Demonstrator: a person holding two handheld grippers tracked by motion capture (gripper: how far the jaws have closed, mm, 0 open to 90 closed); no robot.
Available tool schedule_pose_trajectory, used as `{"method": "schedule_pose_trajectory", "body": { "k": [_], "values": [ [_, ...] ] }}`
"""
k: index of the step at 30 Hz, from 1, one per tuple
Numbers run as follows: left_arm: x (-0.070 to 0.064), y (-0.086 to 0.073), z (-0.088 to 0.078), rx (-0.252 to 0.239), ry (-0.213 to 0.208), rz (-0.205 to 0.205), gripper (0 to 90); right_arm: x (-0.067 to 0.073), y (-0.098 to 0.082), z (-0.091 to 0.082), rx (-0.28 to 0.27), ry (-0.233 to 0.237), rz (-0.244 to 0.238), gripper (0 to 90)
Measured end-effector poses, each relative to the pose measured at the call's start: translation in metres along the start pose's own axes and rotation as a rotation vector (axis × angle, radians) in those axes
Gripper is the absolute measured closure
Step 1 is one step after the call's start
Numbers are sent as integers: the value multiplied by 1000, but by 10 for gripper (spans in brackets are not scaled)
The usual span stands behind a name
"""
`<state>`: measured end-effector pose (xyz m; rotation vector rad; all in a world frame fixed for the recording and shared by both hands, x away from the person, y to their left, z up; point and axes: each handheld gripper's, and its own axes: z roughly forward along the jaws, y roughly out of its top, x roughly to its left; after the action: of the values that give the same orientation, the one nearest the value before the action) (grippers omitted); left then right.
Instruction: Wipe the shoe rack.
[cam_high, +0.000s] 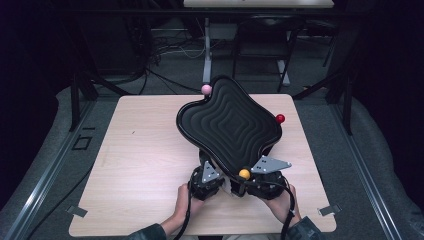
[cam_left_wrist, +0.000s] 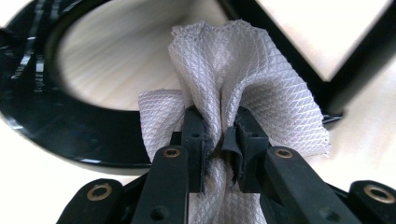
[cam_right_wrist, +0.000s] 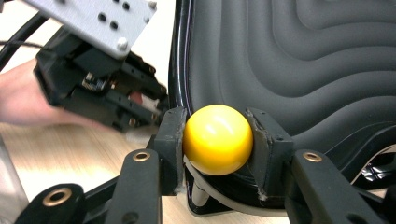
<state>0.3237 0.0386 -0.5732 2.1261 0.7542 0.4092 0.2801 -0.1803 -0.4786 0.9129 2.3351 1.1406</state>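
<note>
Right claw (cam_right_wrist: 218, 140) pinches yellow ball (cam_right_wrist: 217, 138), tray (cam_high: 230, 125) tilted.

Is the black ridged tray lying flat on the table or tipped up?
Tipped up. The right gripper clamps the yellow ball at the black ridged tray's near corner, and the tray slants above the table.

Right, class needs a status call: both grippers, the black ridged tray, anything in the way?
Left gripper shut on white mesh cloth. Right gripper shut on yellow ball knob of tilted black ridged tray. Nothing blocking.
</note>
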Motion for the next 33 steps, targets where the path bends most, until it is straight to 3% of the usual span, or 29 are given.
{"method": "schedule_pose_trajectory", "body": {
  "k": [15, 28, 33],
  "values": [
    [42, -1, 4, -18, 122, -49, 771, -7, -4, -5, 6, 12, -1, 594],
    [78, -8, 10, -100, 108, -164, 772, -8, -4, -5, 3, 19, 0, 594],
    [86, -4, 15, -119, 113, -165, 772, -8, -4, -5, 4, 20, 0, 595]
  ]
}}
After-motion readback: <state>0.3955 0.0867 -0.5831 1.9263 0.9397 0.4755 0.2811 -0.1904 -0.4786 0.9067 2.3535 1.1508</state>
